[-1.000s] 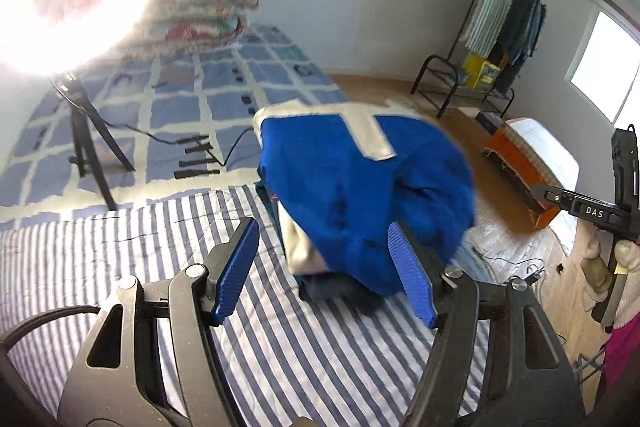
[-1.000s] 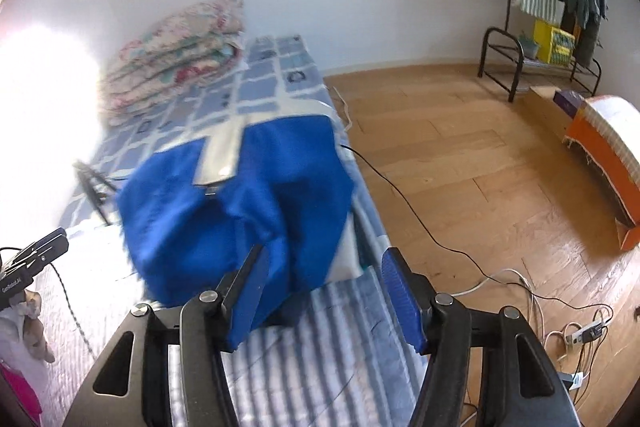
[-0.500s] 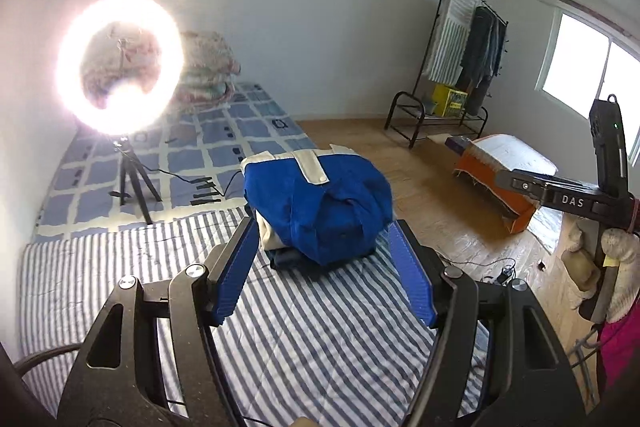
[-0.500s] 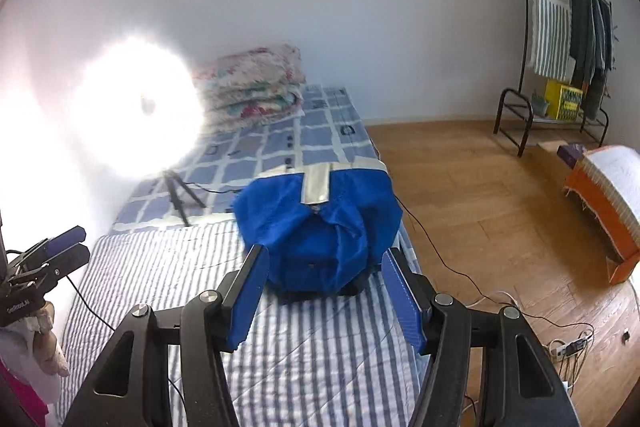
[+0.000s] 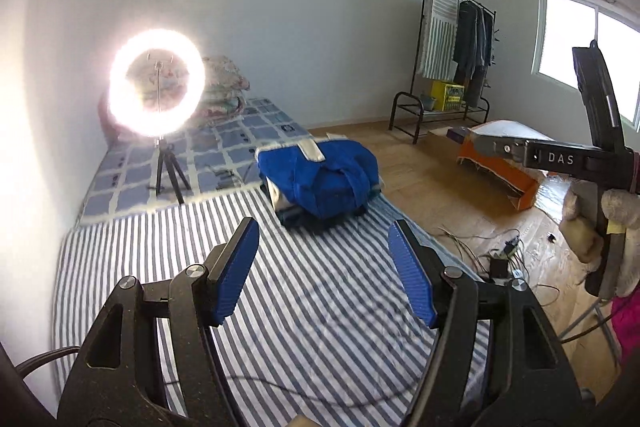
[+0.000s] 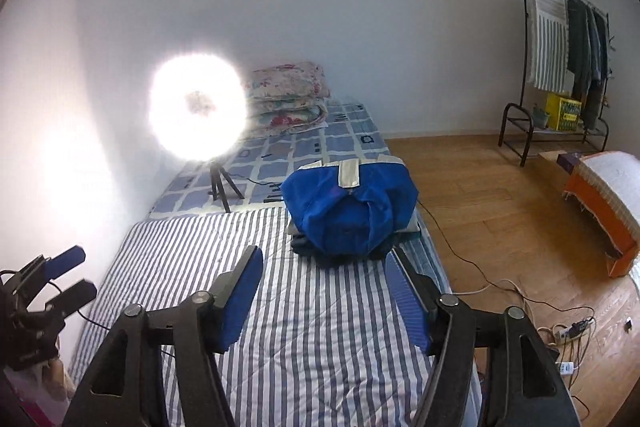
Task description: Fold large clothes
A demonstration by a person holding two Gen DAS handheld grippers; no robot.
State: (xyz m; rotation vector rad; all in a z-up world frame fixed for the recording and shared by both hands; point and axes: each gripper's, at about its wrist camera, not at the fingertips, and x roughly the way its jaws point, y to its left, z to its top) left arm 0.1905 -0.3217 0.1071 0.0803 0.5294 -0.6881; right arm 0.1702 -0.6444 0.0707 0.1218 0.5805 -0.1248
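The left claw (image 5: 324,273) gapes with nothing between its blue pads, hanging over a striped sheet (image 5: 280,307). The right claw (image 6: 324,297) is also empty, its jaws opening wider at this moment above the same sheet. From each claw, the task's thing lies ahead at about twelve o'clock, well apart from the pads: a blue garment (image 5: 320,179), folded into a rounded bundle with a pale band across its far edge. It sits on top of a small stack of other folded clothes, though the blur makes it hard to tell how many. The stack rests near the sheet's far edge, toward the bed's floor side. By the look of it, this fold is done and the garment is set down; no unfolded garment shows on the bed, so what is left cannot be told. Farther out, at ten o'clock, a ring light (image 5: 157,83) glares on a tripod; at two o'clock stands a clothes rack (image 5: 456,39).
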